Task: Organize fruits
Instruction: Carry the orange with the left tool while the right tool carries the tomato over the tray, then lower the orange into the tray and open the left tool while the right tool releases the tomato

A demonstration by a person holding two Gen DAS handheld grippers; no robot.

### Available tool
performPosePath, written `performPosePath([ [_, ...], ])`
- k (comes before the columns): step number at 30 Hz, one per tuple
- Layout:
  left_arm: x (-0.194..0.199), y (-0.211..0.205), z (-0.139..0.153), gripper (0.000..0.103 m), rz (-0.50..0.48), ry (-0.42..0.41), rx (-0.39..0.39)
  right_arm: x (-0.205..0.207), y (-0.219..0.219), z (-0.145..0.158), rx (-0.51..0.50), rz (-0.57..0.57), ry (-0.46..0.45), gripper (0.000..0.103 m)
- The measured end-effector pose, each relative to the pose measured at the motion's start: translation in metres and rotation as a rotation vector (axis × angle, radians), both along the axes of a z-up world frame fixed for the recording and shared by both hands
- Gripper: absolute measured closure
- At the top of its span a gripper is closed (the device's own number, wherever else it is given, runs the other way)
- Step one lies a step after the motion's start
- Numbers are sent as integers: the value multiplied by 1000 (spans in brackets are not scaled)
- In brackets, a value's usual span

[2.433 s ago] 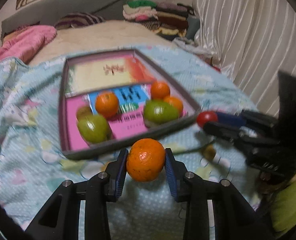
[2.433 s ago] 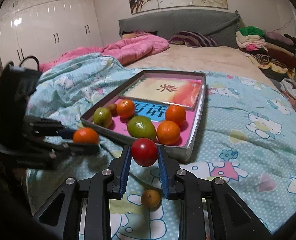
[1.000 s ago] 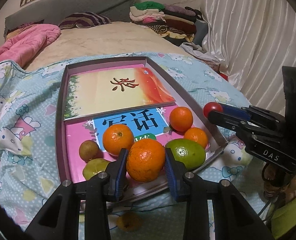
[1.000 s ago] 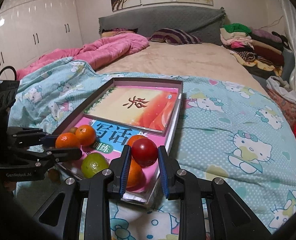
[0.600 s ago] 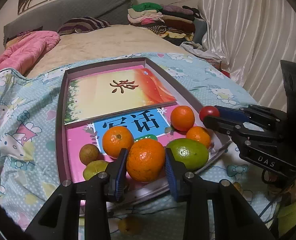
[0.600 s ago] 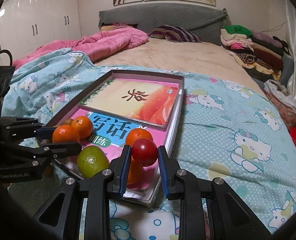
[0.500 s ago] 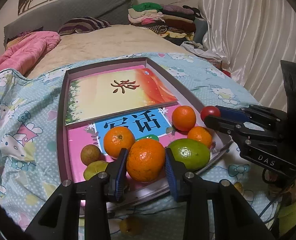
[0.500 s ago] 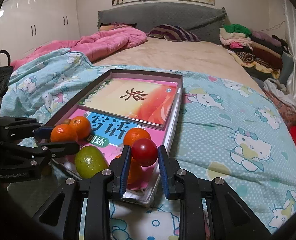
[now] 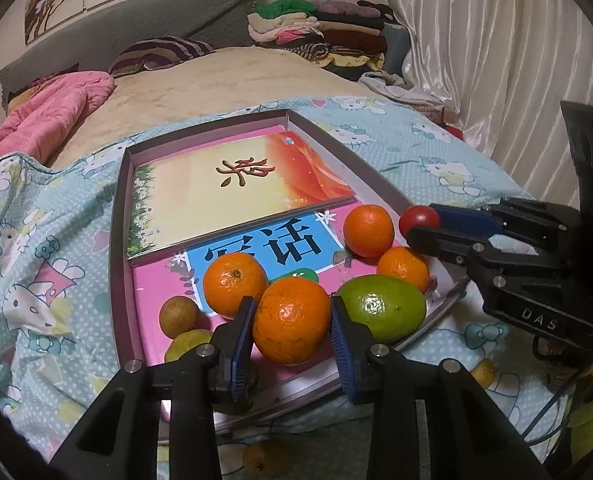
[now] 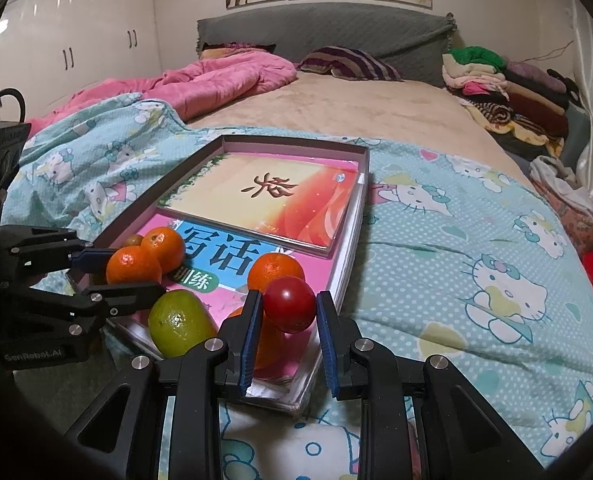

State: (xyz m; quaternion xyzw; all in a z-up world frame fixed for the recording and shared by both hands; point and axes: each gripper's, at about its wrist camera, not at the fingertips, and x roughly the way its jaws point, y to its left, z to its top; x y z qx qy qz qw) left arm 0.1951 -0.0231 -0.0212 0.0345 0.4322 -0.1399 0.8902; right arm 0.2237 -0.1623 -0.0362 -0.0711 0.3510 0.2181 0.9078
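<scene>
Left gripper [image 9: 292, 322] clamped on an orange [image 9: 291, 320], pads tight on both sides; fruit hangs just above the near end of the box [image 9: 117, 240], over the pink book cover, w/ a second orange [image 9: 235, 283] just behind-left and a green fruit [image 9: 382, 307] just to its right. Key relation — the free spot lies straight below and slightly ahead of the claw, so the drop looks, by my judgement, like a short lowering, not a reach; gap between neighbours is narrow, risk of nudging them. Right gripper [image 10: 289, 306] clamped on a small red fruit [image 10: 289, 304], held over the box's near right corner above a part-hidden orange [image 10: 270, 346], another orange [image 10: 275, 270] just beyond. Each hand is nearest its own side; neither crosses the other. Round fruit, no long axis to speak of. Farther in: the box's far half is taken by a yellow-orange book [image 9: 232, 188], no fruit there. View differences — left cam shows a small brown fruit [image 9: 178, 316] and a yellow-green one [image 9: 188, 344] at the box's left, plus two strays off the box on the blanket [image 9: 48, 240], one [image 9: 261, 458] under the claw and one [image 9: 481, 372] at the right; right cam hides the strays but shows the box's right wall and the stacked pages under it.
</scene>
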Motion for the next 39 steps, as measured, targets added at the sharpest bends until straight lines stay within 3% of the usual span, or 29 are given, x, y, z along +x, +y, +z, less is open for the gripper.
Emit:
performPosePath([
  [24, -2, -4, -3, 66, -3, -6, 39, -4, -10, 4, 37, -11, -18, 67],
  [39, -4, 0, 4, 63, 8, -5, 5, -9, -11, 6, 50, -8, -28, 58],
])
